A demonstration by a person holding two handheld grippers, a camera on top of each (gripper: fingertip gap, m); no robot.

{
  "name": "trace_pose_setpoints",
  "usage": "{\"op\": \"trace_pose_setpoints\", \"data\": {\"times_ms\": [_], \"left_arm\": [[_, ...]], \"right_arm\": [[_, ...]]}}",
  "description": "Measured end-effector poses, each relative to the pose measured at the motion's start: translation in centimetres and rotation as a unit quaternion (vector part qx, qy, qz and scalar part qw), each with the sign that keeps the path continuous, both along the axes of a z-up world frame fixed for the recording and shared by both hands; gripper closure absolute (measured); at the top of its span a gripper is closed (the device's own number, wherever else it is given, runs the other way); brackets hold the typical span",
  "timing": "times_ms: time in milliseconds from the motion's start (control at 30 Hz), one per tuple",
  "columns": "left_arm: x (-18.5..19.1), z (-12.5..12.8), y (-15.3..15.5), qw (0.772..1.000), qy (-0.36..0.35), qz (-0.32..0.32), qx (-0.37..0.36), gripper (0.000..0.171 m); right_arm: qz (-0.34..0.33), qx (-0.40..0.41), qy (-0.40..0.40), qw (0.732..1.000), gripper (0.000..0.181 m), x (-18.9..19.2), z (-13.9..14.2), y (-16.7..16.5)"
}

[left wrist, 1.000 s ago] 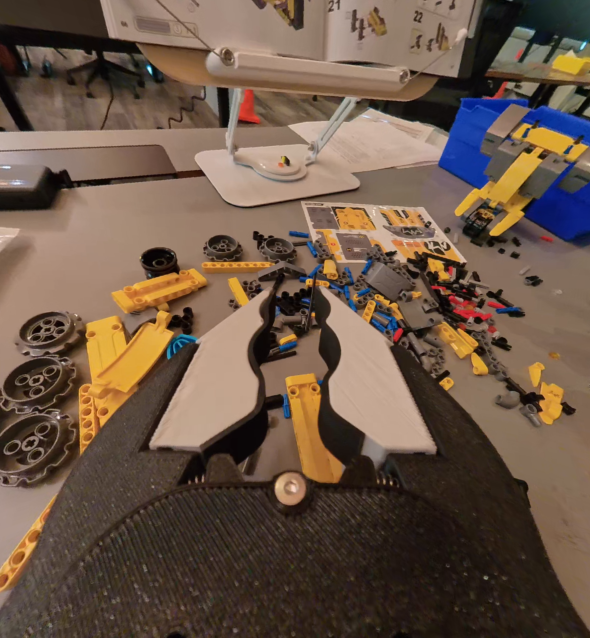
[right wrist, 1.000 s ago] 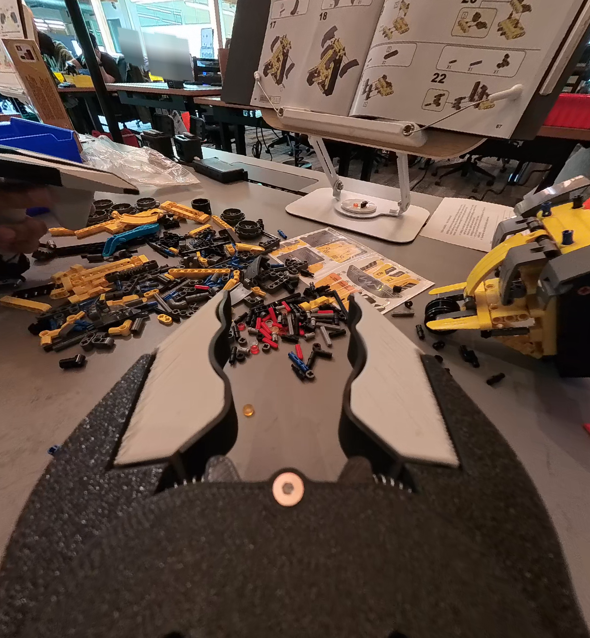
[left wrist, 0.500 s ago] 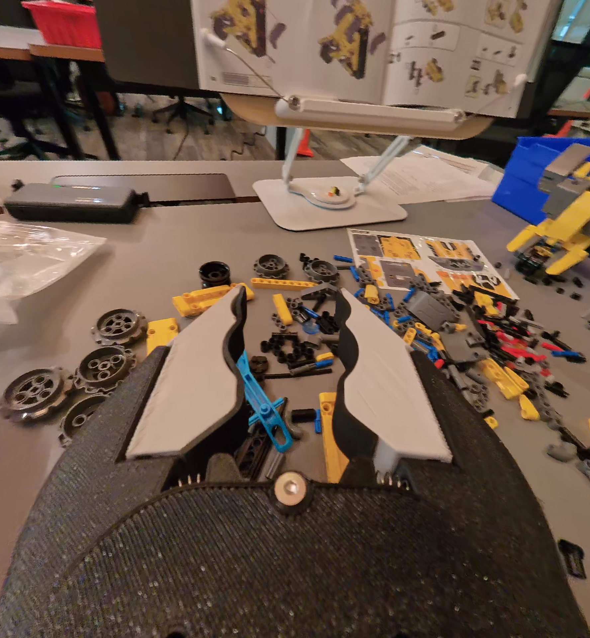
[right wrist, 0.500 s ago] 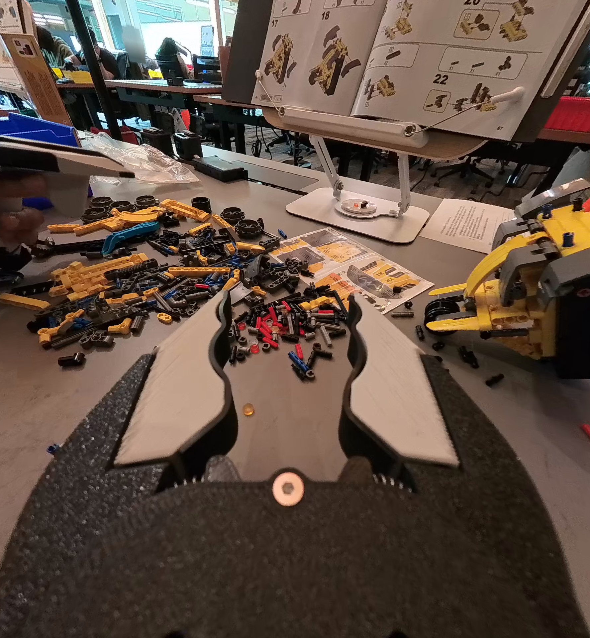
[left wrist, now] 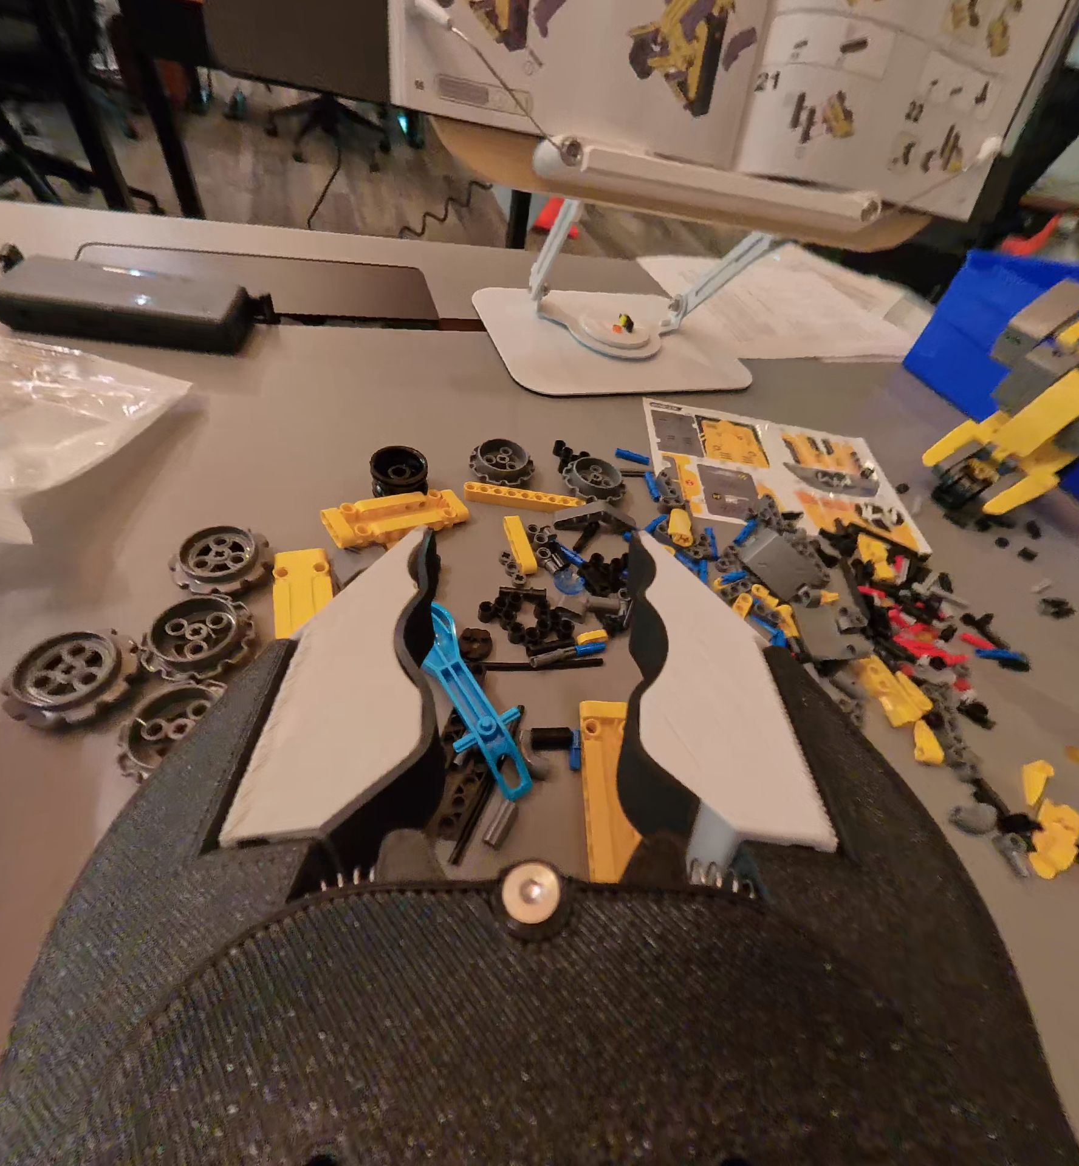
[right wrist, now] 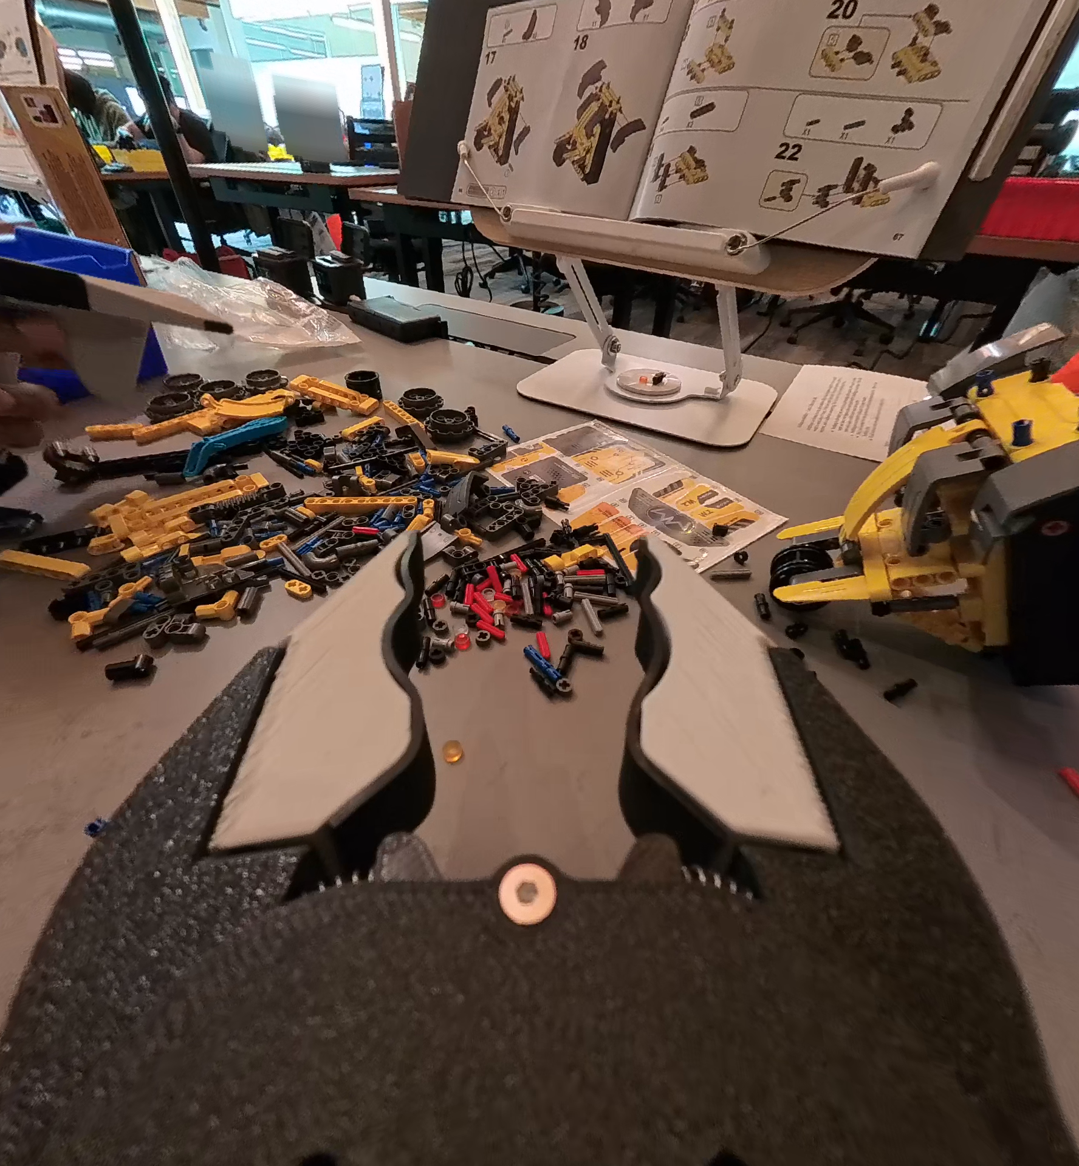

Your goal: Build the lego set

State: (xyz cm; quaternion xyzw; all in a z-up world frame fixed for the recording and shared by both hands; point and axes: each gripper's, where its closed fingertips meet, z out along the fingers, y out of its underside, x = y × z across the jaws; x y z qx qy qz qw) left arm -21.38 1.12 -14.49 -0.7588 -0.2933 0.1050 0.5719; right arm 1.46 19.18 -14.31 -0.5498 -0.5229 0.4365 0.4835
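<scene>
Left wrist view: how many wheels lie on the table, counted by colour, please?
Grey wheels: 6
Black wheel: 1
Total: 7

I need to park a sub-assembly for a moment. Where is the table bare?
Bare table lies near the front left edge, before the parts pile. Another patch sits between the plastic bag and the stand base. The middle is crowded, through to the half-built model.
</scene>
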Motion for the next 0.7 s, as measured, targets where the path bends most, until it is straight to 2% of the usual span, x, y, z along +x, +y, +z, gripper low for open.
{"op": "trace_pose_setpoints", "data": {"times_ms": [100,200,300,367,467,700], "left_arm": [[0.1,-0.1,1.0,0.998,0.025,-0.023,-0.056,0.111],[-0.6,-2.0,3.0,0.991,0.007,-0.056,-0.118,0.107],[-3.0,-3.4,4.3,0.984,0.015,-0.054,-0.170,0.128],[-3.6,-4.5,5.0,0.981,-0.004,-0.066,-0.180,0.139],[-2.5,-6.0,5.4,0.980,-0.058,-0.093,-0.166,0.133],[-2.9,-7.9,4.8,0.975,-0.061,-0.081,-0.197,0.143]], "right_arm": [[-0.001,-0.003,0.011,1.000,0.115,0.2,0.3,0.1],[0.000,-0.001,0.015,1.000,0.115,0.3,0.4,0.0],[0.000,0.004,0.018,1.000,0.115,0.3,0.5,-0.1],[-0.001,0.006,0.019,1.000,0.116,0.3,0.5,-0.1],[-0.001,0.007,0.019,1.000,0.116,0.3,0.5,-0.1],[0.000,0.017,0.016,1.000,0.117,0.3,0.4,-0.3]]}}
